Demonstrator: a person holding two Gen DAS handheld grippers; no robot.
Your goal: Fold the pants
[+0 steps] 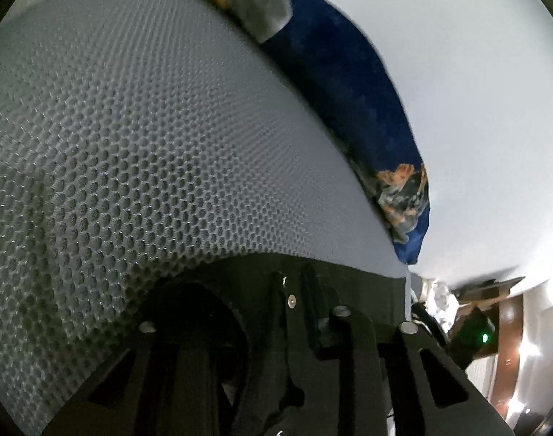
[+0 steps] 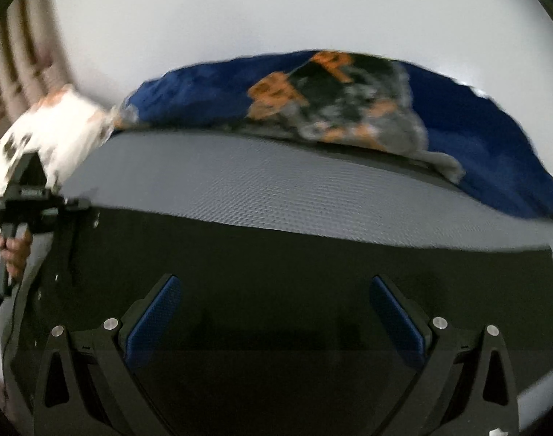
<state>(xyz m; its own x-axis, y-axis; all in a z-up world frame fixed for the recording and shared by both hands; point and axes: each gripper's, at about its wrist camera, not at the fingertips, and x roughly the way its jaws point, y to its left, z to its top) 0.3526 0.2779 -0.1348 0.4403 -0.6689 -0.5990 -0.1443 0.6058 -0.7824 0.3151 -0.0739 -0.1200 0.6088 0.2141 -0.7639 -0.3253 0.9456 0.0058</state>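
Note:
The black pants (image 2: 269, 272) lie spread on a grey mesh mattress (image 2: 276, 185). My right gripper (image 2: 274, 290) is open, its blue pads (image 2: 156, 316) wide apart just above the black cloth. My left gripper (image 1: 298, 290) is shut on the edge of the black pants (image 1: 352, 283), with cloth bunched between the fingers. The left gripper also shows in the right wrist view (image 2: 25, 200) at the pants' left edge, held by a hand.
A blue pillow with an orange and grey print (image 2: 349, 98) lies along the far side of the mattress, also in the left wrist view (image 1: 334, 72). A white wall (image 2: 276, 11) rises behind. A white printed cloth (image 2: 58, 130) lies at the left.

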